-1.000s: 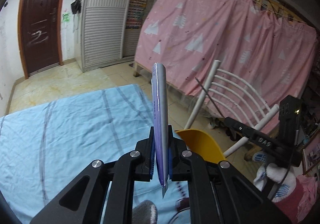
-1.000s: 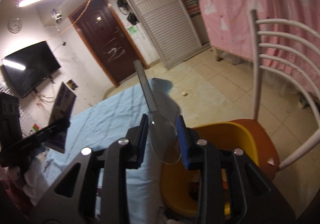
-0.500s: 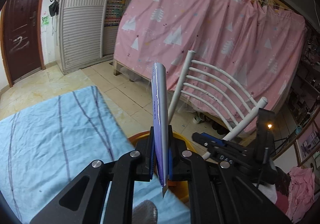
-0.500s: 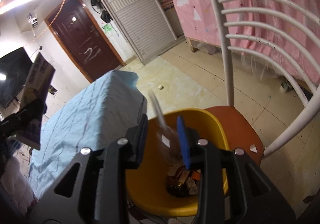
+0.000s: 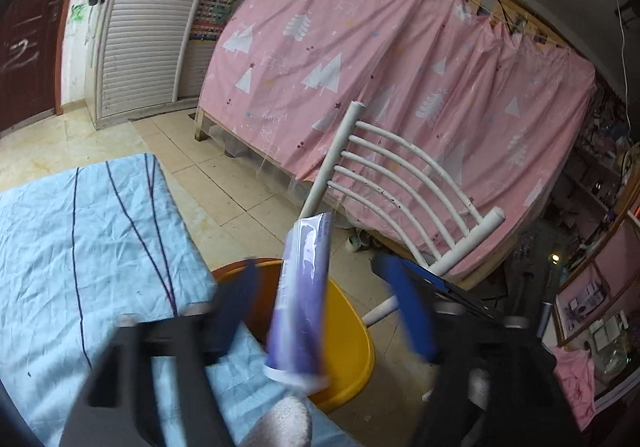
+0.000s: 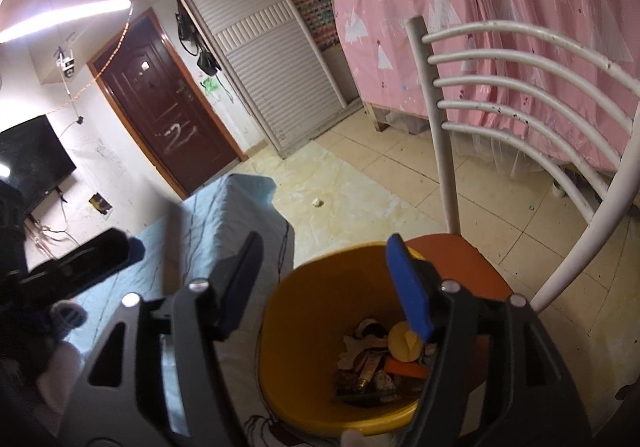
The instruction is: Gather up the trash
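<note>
A yellow bin [image 6: 304, 331] stands on an orange chair seat beside the table, with several pieces of trash [image 6: 384, 363] in its bottom; it also shows in the left wrist view [image 5: 352, 339]. My left gripper [image 5: 324, 311] is open, its jaws wide apart and blurred. A purple tube [image 5: 302, 299] hangs loose between them, cap down, over the bin. My right gripper [image 6: 324, 287] is open and empty just above the bin's mouth. The left gripper [image 6: 84, 263] shows at the left of the right wrist view.
A table under a light blue cloth [image 5: 92, 259] lies left of the bin. A white metal chair back [image 6: 520, 95] rises right of it. A pink curtain [image 5: 400, 79] hangs behind. A tiled floor [image 6: 360, 187], a shuttered cabinet and a dark door lie beyond.
My left gripper has opened and let go of the purple tube, which tips down over the bin. My right gripper has opened, and the clear plastic spoon it held is gone.
</note>
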A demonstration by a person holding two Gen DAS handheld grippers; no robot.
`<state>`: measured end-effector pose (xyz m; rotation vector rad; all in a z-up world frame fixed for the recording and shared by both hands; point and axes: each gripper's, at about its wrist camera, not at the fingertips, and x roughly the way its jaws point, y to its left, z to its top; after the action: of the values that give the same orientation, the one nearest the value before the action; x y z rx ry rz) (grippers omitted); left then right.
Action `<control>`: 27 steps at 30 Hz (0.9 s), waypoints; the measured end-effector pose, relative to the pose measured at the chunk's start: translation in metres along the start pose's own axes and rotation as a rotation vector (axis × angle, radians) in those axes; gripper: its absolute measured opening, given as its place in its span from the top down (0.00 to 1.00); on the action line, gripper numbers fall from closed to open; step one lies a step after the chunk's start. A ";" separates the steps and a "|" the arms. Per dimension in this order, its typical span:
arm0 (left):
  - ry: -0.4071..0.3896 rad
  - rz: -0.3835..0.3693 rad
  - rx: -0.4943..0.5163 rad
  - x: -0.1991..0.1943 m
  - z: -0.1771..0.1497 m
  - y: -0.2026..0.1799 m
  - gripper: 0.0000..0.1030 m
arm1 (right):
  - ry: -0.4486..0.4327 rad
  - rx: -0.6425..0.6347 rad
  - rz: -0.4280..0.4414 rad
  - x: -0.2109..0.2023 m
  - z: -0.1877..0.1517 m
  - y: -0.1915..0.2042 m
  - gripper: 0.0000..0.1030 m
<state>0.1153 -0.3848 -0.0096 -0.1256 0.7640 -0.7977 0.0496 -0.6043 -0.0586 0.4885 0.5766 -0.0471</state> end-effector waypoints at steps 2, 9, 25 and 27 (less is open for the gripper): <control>-0.002 0.006 -0.013 -0.002 -0.001 0.005 0.34 | -0.001 -0.006 0.005 -0.002 0.000 0.005 0.36; -0.036 0.073 -0.027 -0.024 -0.007 0.021 0.32 | 0.001 -0.045 0.028 -0.004 0.000 0.030 0.30; -0.146 0.364 -0.053 -0.106 -0.020 0.079 0.17 | 0.011 -0.193 0.117 0.011 -0.019 0.112 0.08; -0.152 0.401 -0.061 -0.114 -0.021 0.085 0.17 | 0.010 -0.215 0.131 0.012 -0.023 0.123 0.07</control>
<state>0.1013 -0.2428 0.0082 -0.0826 0.6415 -0.3796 0.0698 -0.4840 -0.0288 0.3168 0.5516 0.1405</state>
